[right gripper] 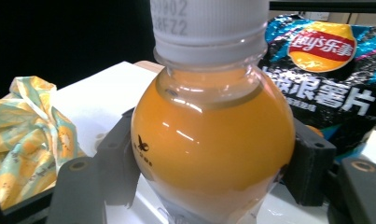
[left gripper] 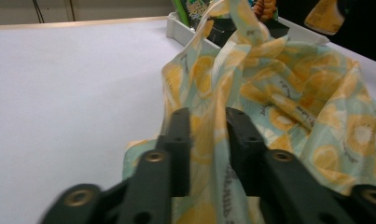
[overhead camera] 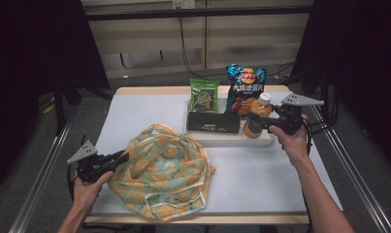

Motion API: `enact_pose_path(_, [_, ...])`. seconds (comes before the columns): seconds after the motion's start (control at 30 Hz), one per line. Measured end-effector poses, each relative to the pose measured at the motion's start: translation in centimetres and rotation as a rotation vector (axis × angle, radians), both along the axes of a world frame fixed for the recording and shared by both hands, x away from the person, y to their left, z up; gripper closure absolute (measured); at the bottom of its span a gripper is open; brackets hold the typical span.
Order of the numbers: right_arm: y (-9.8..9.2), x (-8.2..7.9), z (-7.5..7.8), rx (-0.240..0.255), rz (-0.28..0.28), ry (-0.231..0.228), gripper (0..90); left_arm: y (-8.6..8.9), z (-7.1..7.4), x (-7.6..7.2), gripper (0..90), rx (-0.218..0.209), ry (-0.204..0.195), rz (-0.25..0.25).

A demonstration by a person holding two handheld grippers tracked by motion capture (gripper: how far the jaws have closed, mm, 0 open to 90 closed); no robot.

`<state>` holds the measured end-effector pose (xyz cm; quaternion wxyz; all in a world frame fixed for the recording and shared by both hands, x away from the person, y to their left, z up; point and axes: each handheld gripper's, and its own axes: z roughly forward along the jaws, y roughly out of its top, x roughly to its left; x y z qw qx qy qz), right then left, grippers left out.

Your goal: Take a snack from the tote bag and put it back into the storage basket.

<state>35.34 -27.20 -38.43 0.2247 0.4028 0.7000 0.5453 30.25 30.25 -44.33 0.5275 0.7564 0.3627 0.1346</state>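
Observation:
A cloth bag (overhead camera: 164, 170) printed with orange slices lies crumpled on the white table at the front left. My left gripper (overhead camera: 122, 156) is at the bag's left edge. In the left gripper view a fold of the bag (left gripper: 293, 107) runs between the jaws of the left gripper (left gripper: 208, 135), which stand apart and do not pinch it. My right gripper (overhead camera: 253, 121) is shut on an orange juice bottle (overhead camera: 261, 108) with a white cap, over the right end of the tray. In the right gripper view the bottle (right gripper: 213, 130) sits between both jaws.
A white tray (overhead camera: 222, 141) at the back middle holds a black box (overhead camera: 213, 121), a green snack packet (overhead camera: 204, 96) and a blue chips bag (overhead camera: 245, 87). The chips bag (right gripper: 325, 88) stands right behind the bottle. Dark curtains flank the table.

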Motion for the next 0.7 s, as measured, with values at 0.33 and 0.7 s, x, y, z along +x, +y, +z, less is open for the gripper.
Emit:
enact_pose_path(0.33, [-1.0,1.8,-0.9,-0.011,-0.007,0.009,31.2,-2.3,2.2,-0.9,52.4,-0.007,-0.054,-0.048])
enact_pose_path(0.7, [-1.4,3.3,-2.5,-0.053,-0.017,0.048,31.1,-4.0,1.4,-2.0,47.7,-0.016,-0.03,-0.088])
